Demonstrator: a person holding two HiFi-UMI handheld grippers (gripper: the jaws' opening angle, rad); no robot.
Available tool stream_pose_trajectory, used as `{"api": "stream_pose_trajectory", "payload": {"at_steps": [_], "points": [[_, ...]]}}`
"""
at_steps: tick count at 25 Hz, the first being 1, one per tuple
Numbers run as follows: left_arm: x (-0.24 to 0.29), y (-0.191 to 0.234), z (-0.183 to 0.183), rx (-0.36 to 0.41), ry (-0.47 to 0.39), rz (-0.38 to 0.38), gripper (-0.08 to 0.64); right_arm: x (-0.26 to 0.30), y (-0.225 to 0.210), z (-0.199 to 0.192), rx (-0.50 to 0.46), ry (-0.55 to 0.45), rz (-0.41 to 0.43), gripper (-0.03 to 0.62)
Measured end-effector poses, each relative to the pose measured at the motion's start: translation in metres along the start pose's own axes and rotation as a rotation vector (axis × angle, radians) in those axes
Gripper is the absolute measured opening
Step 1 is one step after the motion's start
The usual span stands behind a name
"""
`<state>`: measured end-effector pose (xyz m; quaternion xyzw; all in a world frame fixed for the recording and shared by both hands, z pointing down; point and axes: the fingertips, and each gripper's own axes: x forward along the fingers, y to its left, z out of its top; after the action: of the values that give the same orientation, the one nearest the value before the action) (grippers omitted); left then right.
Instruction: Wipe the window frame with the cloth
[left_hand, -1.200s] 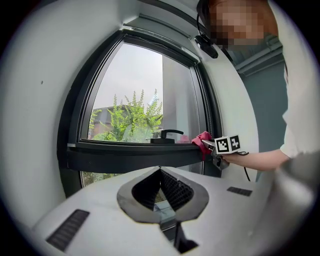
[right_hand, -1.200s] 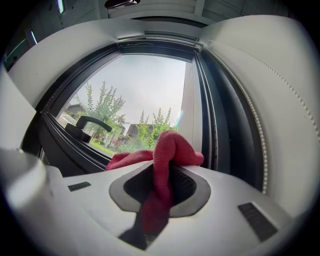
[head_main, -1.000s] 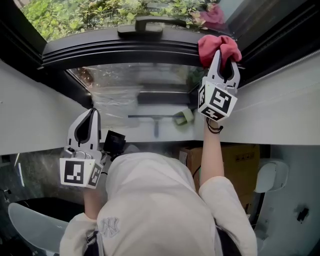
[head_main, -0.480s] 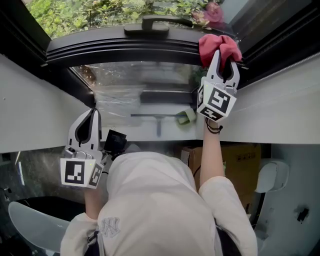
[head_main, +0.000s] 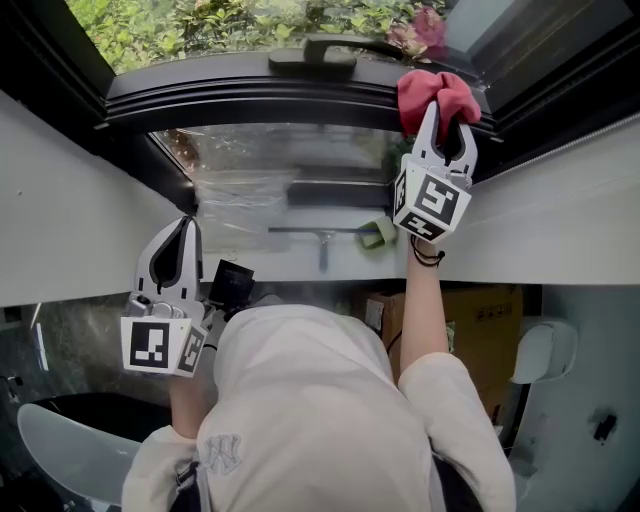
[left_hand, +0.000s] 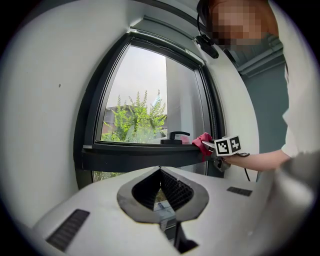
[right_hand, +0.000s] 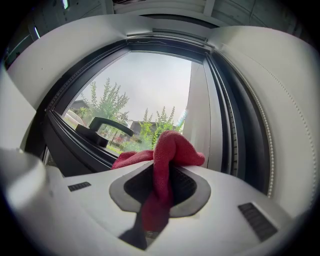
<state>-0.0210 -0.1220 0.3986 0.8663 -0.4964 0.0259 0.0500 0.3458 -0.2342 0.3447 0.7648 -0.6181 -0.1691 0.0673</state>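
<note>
The red cloth (head_main: 437, 94) is bunched against the right end of the black window frame (head_main: 250, 102), just right of the window handle (head_main: 318, 52). My right gripper (head_main: 446, 112) is shut on the cloth, which hangs down between its jaws in the right gripper view, red cloth (right_hand: 167, 152), right gripper (right_hand: 162, 172). The frame rail (right_hand: 70, 145) and handle (right_hand: 102, 125) lie to its left. My left gripper (head_main: 183, 226) is held low by the white wall, shut and empty, well away from the frame. From the left gripper (left_hand: 160, 171) view I see the frame (left_hand: 140, 153) and cloth (left_hand: 204, 142) ahead.
A squeegee (head_main: 318, 238) and a green sponge (head_main: 378, 232) lie on the sill below the glass. A cardboard box (head_main: 482, 322) stands under the sill at the right. White walls (head_main: 70, 200) flank the window. Greenery (head_main: 230, 22) shows outside.
The head view has drifted, so the window sits a little further right. The right gripper keeps the cloth at the frame's right end, slightly nearer the handle. The left gripper has not moved.
</note>
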Motion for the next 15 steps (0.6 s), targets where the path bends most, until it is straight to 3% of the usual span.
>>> {"api": "stream_pose_trajectory", "payload": {"at_steps": [15], "points": [[-0.003,0.02,0.012,0.004,-0.003,-0.027,0.008,0.0,0.026,0.009,-0.004,0.015,0.002,0.077]]}}
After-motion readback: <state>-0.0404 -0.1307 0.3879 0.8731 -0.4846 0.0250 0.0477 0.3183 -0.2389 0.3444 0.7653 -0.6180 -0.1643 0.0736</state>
